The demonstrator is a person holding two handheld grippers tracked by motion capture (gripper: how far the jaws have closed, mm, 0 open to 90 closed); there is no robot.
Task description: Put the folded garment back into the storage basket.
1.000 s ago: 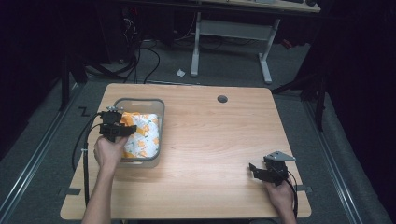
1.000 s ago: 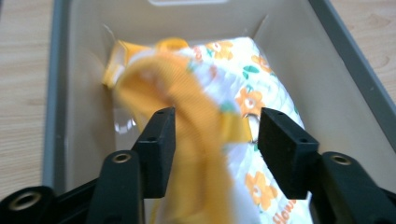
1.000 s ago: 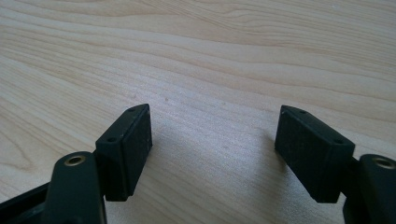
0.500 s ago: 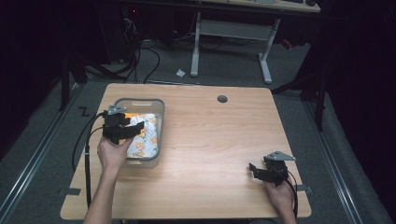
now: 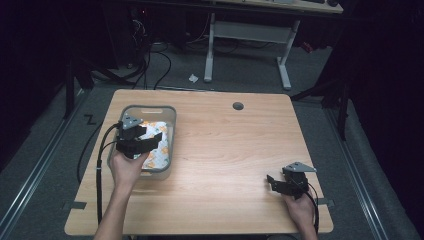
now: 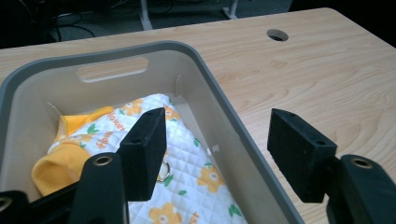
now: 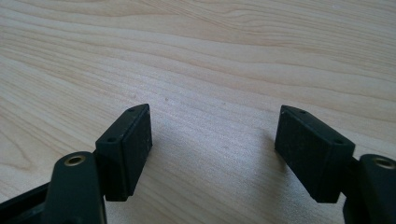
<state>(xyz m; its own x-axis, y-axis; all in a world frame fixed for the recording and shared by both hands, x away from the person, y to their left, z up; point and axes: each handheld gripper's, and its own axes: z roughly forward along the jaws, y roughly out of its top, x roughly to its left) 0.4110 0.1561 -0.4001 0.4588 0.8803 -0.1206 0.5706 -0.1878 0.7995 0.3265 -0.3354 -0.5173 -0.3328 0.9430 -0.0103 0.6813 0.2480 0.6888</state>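
Note:
A grey plastic bin (image 5: 169, 112) (image 6: 224, 116) stands on the left of the wooden table (image 5: 235, 145). Inside it lies a white quilted garment with orange flowers and yellow cuffs (image 5: 157, 150) (image 6: 187, 163). My left gripper (image 5: 142, 142) (image 6: 217, 151) hovers over the bin's near right part, open, with one jaw above the garment and the other outside the bin's right wall. My right gripper (image 5: 274, 184) (image 7: 212, 151) rests low near the table's front right corner, open, with bare wood between its jaws.
A round cable hole (image 5: 238, 106) (image 6: 277, 34) sits near the table's far edge. A black cable (image 5: 100, 155) trails from the left gripper off the table's left side. Beyond the table stand a desk frame (image 5: 245, 35) and floor cables (image 5: 155, 55).
My left gripper has drifted back toward the near side of the bin and slightly right. The right gripper has stayed put.

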